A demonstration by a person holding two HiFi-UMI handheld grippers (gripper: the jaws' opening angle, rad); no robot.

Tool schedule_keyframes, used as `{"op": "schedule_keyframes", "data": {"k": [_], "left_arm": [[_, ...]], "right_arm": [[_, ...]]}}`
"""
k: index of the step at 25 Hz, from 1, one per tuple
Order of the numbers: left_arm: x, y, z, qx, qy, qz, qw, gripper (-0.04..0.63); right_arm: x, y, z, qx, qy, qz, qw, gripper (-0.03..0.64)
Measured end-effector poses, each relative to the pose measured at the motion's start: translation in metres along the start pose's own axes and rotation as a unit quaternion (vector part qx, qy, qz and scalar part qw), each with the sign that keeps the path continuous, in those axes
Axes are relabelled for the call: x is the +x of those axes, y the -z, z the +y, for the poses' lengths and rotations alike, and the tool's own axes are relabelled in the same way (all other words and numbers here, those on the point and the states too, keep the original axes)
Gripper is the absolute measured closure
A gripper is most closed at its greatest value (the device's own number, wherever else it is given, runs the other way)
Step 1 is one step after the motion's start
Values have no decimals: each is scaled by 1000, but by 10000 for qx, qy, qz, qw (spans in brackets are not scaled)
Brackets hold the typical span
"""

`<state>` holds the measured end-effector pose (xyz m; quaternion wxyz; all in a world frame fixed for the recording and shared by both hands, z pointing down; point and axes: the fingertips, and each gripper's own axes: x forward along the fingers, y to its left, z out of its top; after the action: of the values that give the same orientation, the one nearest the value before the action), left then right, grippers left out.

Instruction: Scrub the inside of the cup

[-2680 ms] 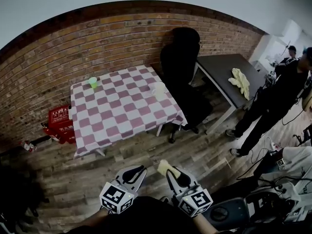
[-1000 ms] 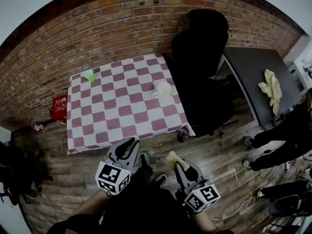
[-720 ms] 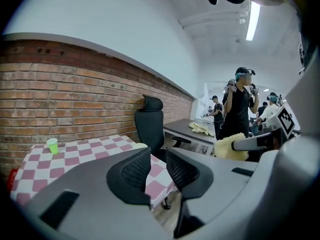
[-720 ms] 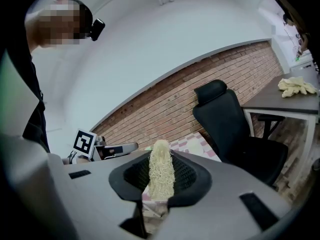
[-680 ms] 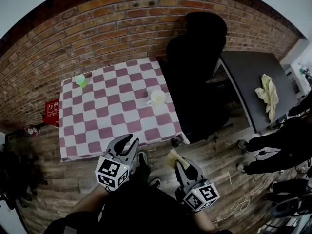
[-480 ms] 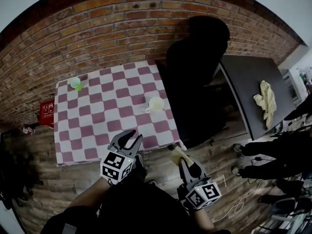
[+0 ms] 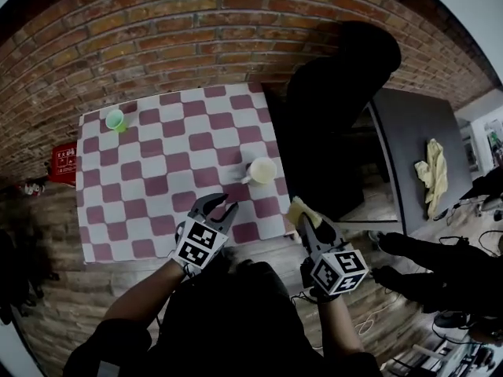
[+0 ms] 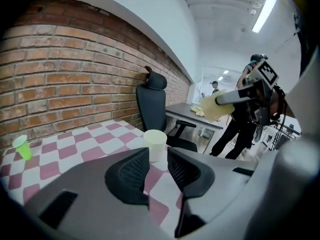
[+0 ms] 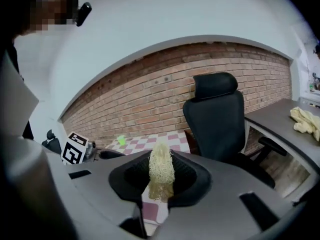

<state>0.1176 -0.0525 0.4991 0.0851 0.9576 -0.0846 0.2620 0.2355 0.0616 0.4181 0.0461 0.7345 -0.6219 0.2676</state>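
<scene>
A cream cup [image 7: 262, 170] stands upright on the pink-and-white checkered table [image 7: 149, 181], near its right edge. My left gripper [image 7: 218, 207] hovers over the table's near edge, just short of the cup and to its left. It is open and holds nothing. In the left gripper view the cup [image 8: 155, 145] shows beyond the gap of the left gripper [image 8: 157, 166]. My right gripper [image 7: 303, 217] is off the table's near right corner, shut on a yellow fibrous scrubber [image 7: 297, 209]. The scrubber [image 9: 161, 172] stands up from the right gripper [image 9: 161, 183].
A small green cup [image 7: 115, 120] stands at the table's far left corner. A black office chair [image 7: 338, 108] is right of the table, then a dark desk [image 7: 413, 144] with a yellow cloth [image 7: 436, 166]. A brick wall [image 7: 157, 45] runs behind. A red crate [image 7: 63, 163] sits on the floor at left.
The view has closed in on the table. Both grippers have come forward from over the floor to the table's near edge, the right one still carrying the scrubber.
</scene>
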Motion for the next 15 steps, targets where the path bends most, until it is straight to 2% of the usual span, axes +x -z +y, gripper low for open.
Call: {"op": "schedule_keyframes", "data": {"k": [4,7,10,15], "left_arm": [[29,14,15,101,32,221,9997,479],[52,17,21,306,27,413,9987,474],[75,25,26,379,-72,671,9970,474],[104,42,33,412,-153,1050,9935,474]], "right_arm": [[63,-14,-6,-402,-419,579,9966,525],[110,-15,-9,-676,-722,1063,9894,525],[148,-5,-11,-1185,-941,1626,9750,525],[191,22,-13,-1911,-1223,2476,9419,525]]}}
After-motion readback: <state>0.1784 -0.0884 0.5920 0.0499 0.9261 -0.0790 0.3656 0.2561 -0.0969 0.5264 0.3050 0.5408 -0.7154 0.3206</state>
